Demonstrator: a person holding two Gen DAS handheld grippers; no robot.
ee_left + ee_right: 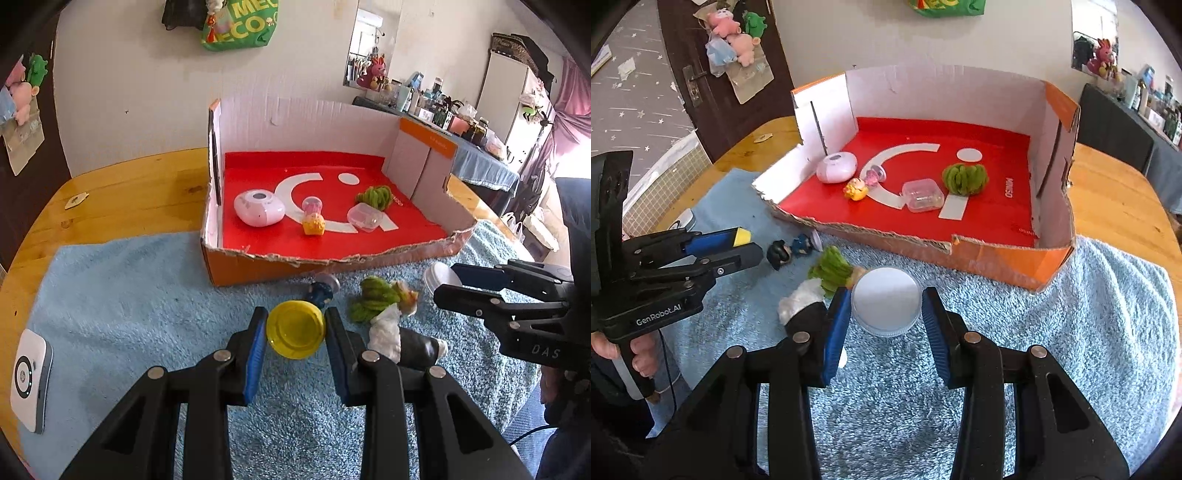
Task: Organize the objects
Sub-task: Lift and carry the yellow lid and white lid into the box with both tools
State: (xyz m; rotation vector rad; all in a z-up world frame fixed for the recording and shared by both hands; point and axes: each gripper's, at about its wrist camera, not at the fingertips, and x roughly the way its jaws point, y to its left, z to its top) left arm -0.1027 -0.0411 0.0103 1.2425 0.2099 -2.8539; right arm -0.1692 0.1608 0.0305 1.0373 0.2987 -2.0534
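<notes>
**Two caps in the tongs, box waiting**

Two small plastic caps are in hand. The left gripper (295, 334) is clamped on a yellow cap (295, 328) across its rim; the right gripper (885, 314) straddles a white cap (886, 301), though whether both pads press it I cannot tell. Both caps look light, stiff and smooth, so likely slippery; the rim is the hold. Beneath lies a soft blue towel (1071, 314), its far edge under the cardboard box (1004, 264) on a wooden table (122, 184).

Wooden table (122, 192) with a blue towel (129, 295)

On the towel's far edge sits a cardboard box (258, 269); a white device (29, 376) and small toys lie on the towel.
</notes>
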